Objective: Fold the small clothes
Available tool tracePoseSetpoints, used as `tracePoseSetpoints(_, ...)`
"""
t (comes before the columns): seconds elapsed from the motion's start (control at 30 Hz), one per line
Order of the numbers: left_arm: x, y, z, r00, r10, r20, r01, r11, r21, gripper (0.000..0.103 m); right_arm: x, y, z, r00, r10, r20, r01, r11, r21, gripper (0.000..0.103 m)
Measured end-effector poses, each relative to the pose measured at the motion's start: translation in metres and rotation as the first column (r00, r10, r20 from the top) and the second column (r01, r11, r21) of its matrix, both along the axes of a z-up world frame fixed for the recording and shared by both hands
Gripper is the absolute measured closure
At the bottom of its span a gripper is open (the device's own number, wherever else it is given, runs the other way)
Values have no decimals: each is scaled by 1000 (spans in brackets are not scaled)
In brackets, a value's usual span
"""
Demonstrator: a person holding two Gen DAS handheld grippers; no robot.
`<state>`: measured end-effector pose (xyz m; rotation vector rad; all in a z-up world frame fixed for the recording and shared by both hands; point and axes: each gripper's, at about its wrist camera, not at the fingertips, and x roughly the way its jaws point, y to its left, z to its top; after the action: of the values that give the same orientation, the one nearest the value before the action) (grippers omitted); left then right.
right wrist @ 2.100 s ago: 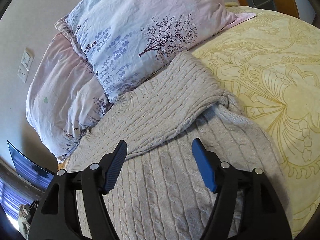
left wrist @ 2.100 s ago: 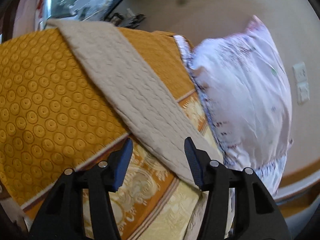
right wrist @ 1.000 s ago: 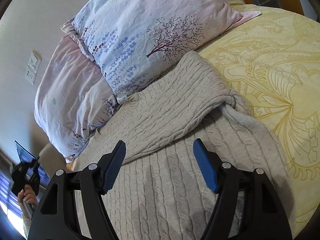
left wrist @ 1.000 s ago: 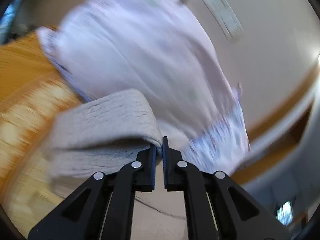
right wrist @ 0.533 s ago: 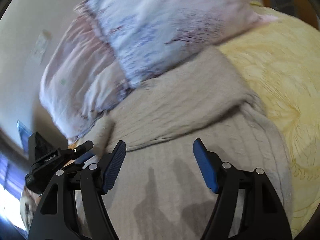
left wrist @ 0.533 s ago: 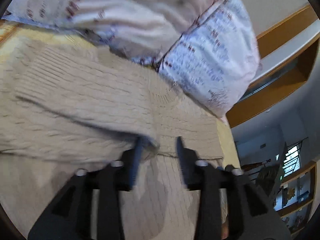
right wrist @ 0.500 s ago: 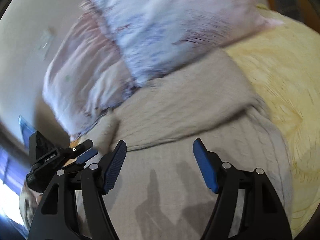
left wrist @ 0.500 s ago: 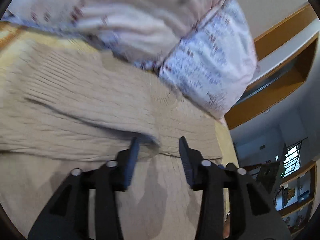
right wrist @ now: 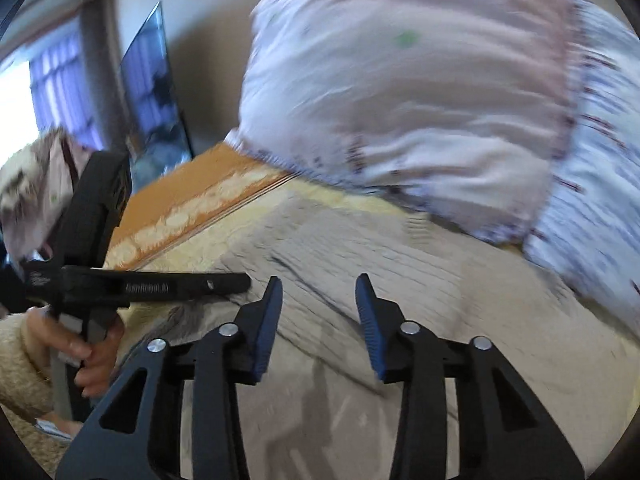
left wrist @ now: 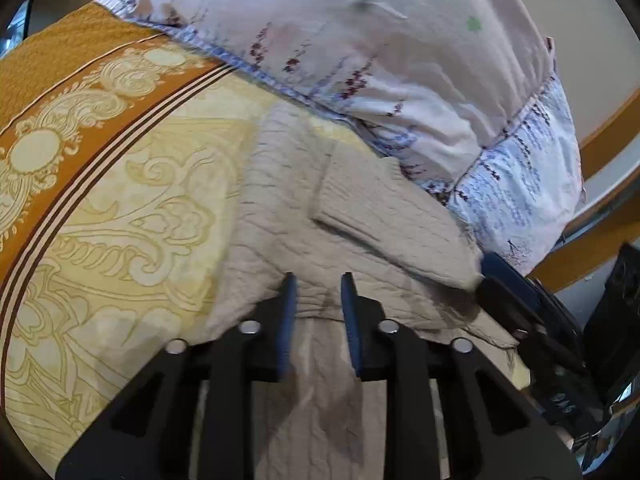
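A beige cable-knit sweater (left wrist: pixel 320 236) lies on the yellow patterned bedspread (left wrist: pixel 132 216), with both sleeves folded across its body. My left gripper (left wrist: pixel 316 280) is open and empty, low over the folded sleeve. My right gripper (right wrist: pixel 318 284) is open and empty, just above the sweater (right wrist: pixel 400 280). The right gripper also shows at the right edge of the left wrist view (left wrist: pixel 516 292). The left gripper shows as a black bar at the left of the right wrist view (right wrist: pixel 160 284), held by a hand.
Two floral pillows (left wrist: pixel 380 60) lie stacked right behind the sweater, also in the right wrist view (right wrist: pixel 420 92). An orange border band (left wrist: pixel 60 112) runs along the bedspread's left side. A dark screen (right wrist: pixel 154 92) stands by the wall beyond the bed.
My left gripper carried a sleeve over the sweater, opened and let it go on the body. My right gripper swung left toward the left gripper, staying open.
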<state>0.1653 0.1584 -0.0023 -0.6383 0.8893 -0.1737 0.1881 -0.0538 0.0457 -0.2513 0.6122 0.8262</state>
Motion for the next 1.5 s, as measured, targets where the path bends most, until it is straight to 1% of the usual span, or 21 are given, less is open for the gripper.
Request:
tracePoseSetpoints(0.2,0,1,-2,1000,-8,7,8,1000,15,87,13,41,-32,1000,3,10,-2,990,-138,65)
tracePoseSetpoints(0.27,1,-1,-2,1000,-13,10,12,1000,23,87,14,44,-39,998,-32,50,40,985,-170,72)
tracePoseSetpoints(0.3,1,-1,-2,1000,-13,10,12,1000,20,87,15,43,-39,997,-49,59,58,984,-170,84)
tracePoseSetpoints(0.33,0,-1,-2,1000,-12,9,11,1000,19,87,17,40,-39,997,-57,57,66,985,-161,93)
tracePoseSetpoints(0.37,1,-1,-1,1000,-11,9,11,1000,16,87,20,34,-37,996,-76,46,82,988,-132,97)
tracePoseSetpoints(0.43,1,-1,-2,1000,-10,8,9,1000,11,87,26,24,-30,993,-111,27,113,990,-81,98)
tracePoseSetpoints(0.53,0,-1,-2,1000,-9,8,9,1000,8,87,29,-13,-13,976,-217,2,217,974,58,98)
tracePoseSetpoints(0.63,-1,0,-2,1000,-10,9,10,1000,0,87,22,-82,3,927,-371,-61,374,894,248,98)
tracePoseSetpoints(0.67,-1,1,-3,1000,-10,10,10,1000,-3,86,16,-116,5,891,-442,-98,449,836,314,98)
tracePoseSetpoints(0.73,-2,1,-3,1000,-15,16,15,1000,-12,82,8,-161,0,835,-526,-162,545,749,376,98)
tracePoseSetpoints(0.8,-2,-1,-2,999,-24,25,24,1000,-19,73,0,-203,-17,762,-601,-243,645,666,374,98)
tracePoseSetpoints(0.87,-3,-4,0,999,-39,36,39,999,-13,66,3,-229,-42,715,-608,-345,697,653,295,97)
tracePoseSetpoints(0.93,-3,-8,2,998,-49,43,49,999,-1,60,4,-247,-56,669,-607,-429,736,623,265,96)
tracePoseSetpoints(0.97,-3,-9,3,997,-54,46,54,999,2,57,5,-261,-60,645,-591,-485,754,596,276,93)
tracePoseSetpoints(1.03,-4,-11,4,997,-59,52,59,998,-1,52,2,-279,-60,625,-567,-536,773,546,324,61)
tracePoseSetpoints(1.07,-4,-11,4,997,-60,53,60,998,-3,50,4,-289,-58,618,-560,-552,781,515,353,58)
tracePoseSetpoints(1.17,-4,-12,5,997,-65,53,65,998,-7,48,18,-297,-61,584,-564,-584,803,504,318,58)
tracePoseSetpoints(1.27,-4,-13,5,996,-69,54,69,998,-5,47,25,-295,-71,565,-540,-624,810,506,295,59)
tracePoseSetpoints(1.33,-4,-13,5,996,-71,56,72,997,-4,46,26,-291,-79,570,-526,-631,803,519,292,68)
tracePoseSetpoints(1.4,-4,-14,5,996,-73,57,73,997,-3,45,27,-285,-82,582,-523,-622,793,536,291,71)
tracePoseSetpoints(1.5,-4,-15,6,995,-77,58,77,997,-2,44,32,-277,-83,603,-521,-604,776,560,291,92)
